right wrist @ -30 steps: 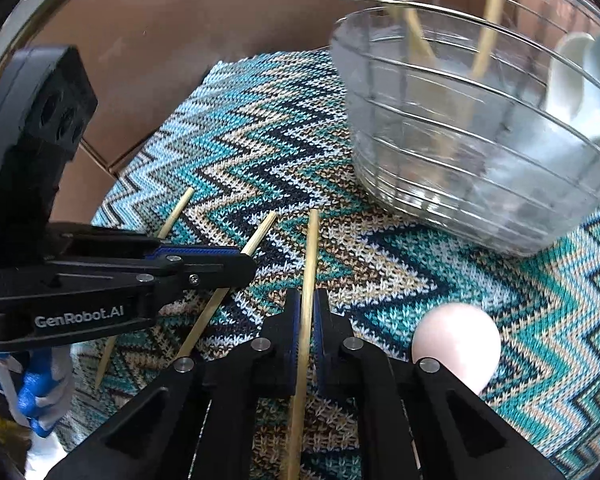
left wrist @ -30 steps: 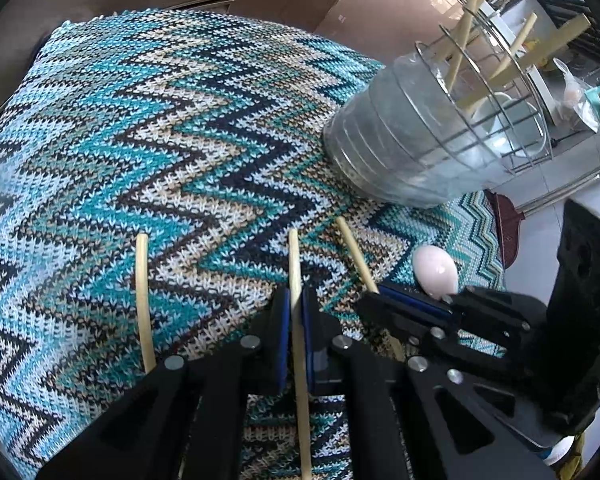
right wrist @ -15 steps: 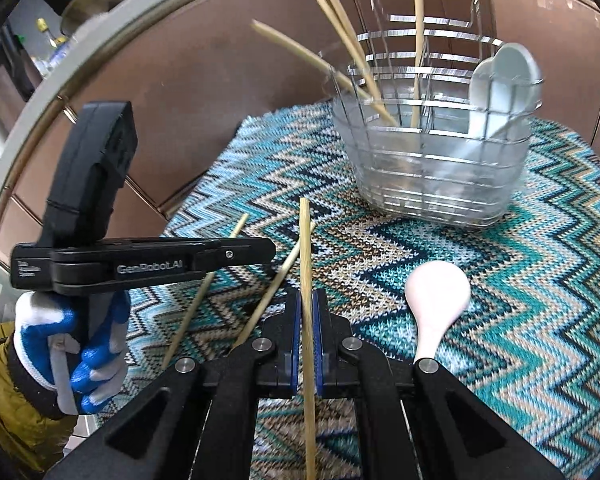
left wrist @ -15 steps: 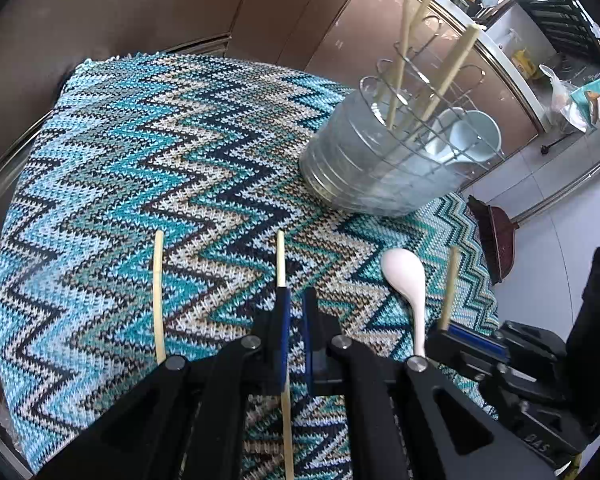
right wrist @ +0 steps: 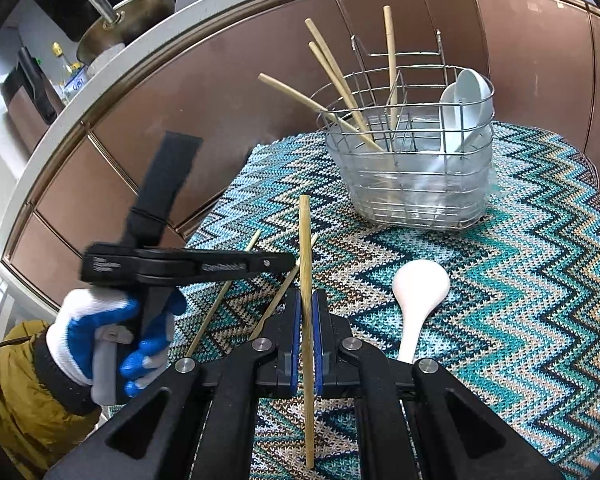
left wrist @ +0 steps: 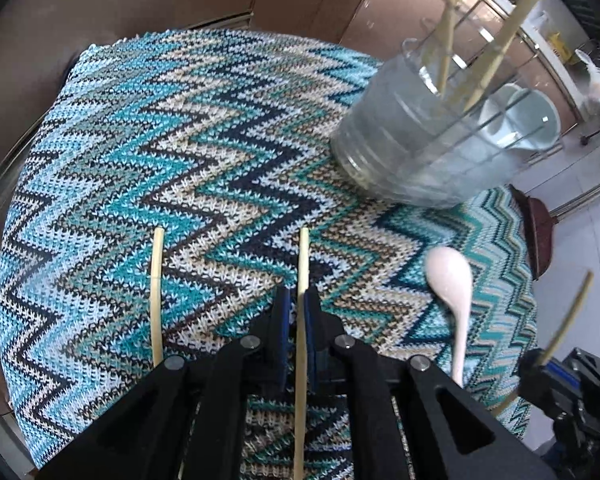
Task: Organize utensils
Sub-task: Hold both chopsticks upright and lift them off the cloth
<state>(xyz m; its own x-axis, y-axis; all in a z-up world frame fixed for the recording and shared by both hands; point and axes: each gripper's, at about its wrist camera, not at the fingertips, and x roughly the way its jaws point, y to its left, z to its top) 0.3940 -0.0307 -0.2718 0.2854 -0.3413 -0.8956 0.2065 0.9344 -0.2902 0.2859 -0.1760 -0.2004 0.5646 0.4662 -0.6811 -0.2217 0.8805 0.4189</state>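
Chopsticks, one in each of my grippers: my right gripper (right wrist: 307, 312) is clamped on a lifted stick (right wrist: 306, 280), my left gripper (left wrist: 296, 312) on another (left wrist: 302, 280). Thin, stiff and light, they may pivot, so I pinch mid-shaft. Beyond lie a spoon (right wrist: 418, 296) on the cloth (right wrist: 520, 280), then the wire caddy (right wrist: 412, 168).

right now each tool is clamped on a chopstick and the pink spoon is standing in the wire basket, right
Not quite: the pink spoon lies on the zigzag mat, in front of the wire basket, as the right wrist view shows. Each tool, left and right, is clamped on a chopstick.
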